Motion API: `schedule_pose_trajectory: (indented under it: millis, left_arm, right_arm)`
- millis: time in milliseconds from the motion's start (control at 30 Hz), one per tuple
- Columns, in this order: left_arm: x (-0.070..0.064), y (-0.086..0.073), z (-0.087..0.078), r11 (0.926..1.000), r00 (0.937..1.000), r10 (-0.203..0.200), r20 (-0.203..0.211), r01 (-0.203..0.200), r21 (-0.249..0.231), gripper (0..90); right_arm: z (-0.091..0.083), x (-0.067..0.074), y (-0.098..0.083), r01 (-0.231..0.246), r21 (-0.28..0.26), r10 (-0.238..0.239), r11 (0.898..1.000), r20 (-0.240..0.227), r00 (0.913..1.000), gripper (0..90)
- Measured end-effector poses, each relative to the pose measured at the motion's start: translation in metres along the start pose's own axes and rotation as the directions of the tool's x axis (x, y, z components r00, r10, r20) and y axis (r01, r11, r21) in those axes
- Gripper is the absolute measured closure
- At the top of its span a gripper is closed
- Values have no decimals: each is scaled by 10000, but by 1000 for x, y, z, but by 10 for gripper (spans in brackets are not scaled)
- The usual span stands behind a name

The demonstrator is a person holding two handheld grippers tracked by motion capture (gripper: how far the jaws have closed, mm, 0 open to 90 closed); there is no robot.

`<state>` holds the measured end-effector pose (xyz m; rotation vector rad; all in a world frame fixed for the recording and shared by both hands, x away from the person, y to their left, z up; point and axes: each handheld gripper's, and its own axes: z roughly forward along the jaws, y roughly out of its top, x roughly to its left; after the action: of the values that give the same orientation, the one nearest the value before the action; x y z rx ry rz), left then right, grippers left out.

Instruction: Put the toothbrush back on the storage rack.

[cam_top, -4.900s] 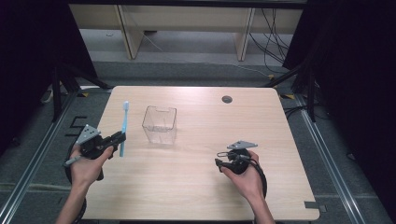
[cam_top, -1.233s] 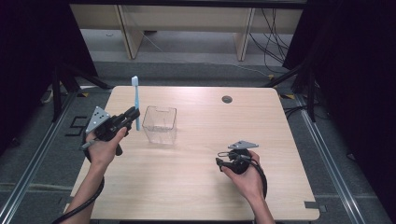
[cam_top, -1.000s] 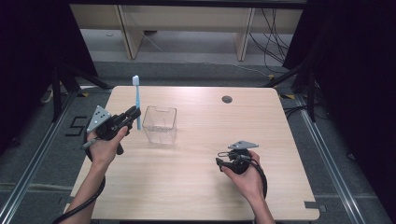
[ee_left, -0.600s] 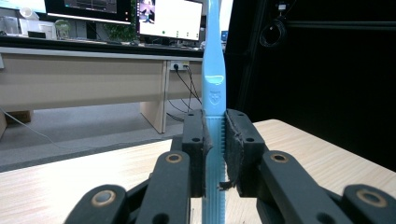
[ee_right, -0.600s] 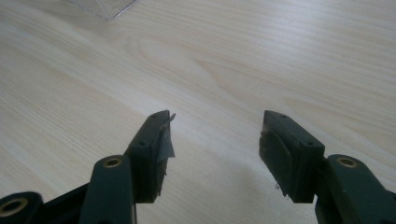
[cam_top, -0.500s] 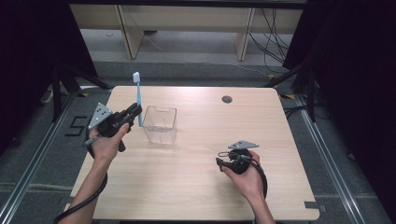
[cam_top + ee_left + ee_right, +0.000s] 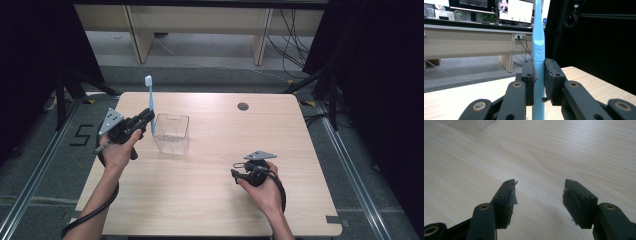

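Left gripper (image 7: 145, 119), clamped on the slim blue plastic toothbrush (image 7: 538, 50), has shifted toward the clear square plastic container (image 7: 171, 132); right gripper (image 7: 539, 200) open, empty.

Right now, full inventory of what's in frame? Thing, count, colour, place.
toothbrush: 1, light blue, upright in the left gripper, head up, just left of the container
container: 1, clear, square, open top, left-centre of the table
table: 1, light wood, rounded corners
cable hole: 1, dark, far edge of the table, right of centre
desks with monitors: background of the left gripper view
left gripper: 1, black, shut on the toothbrush handle, above the table's left edge
right gripper: 1, black, jaws open, nothing between them, low over bare tabletop at right
hands: 2, one on each gripper, entering from the bottom of the high view
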<state>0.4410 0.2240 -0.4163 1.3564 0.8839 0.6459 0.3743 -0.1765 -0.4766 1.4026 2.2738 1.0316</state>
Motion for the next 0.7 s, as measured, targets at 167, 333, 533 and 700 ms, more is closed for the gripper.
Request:
schedule_pose_trajectory:
  millis: [167, 333, 533, 700]
  left_arm:
    - [2, -4, 5, 10000, 10000, -19, -11, 19, 2, 784]
    - [3, -7, 7, 10000, 10000, -8, -54, 8, 72, 784]
    - [5, -10, 10, 9999, 10000, -57, -70, 57, 94, 784]
    - [6, -12, 11, 9999, 10000, -26, -94, 27, 135, 784]
  right_arm:
    - [-2, -1, 0, 103, 56, -105, 9999, 208, 9997, 437]
    - [-2, 0, 0, 40, 54, -41, 10000, 194, 9998, 437]
    - [0, 0, 0, -5, 45, 5, 10000, -50, 10000, 437]
    - [0, 0, 0, -19, 25, 19, 10000, -46, 10000, 436]
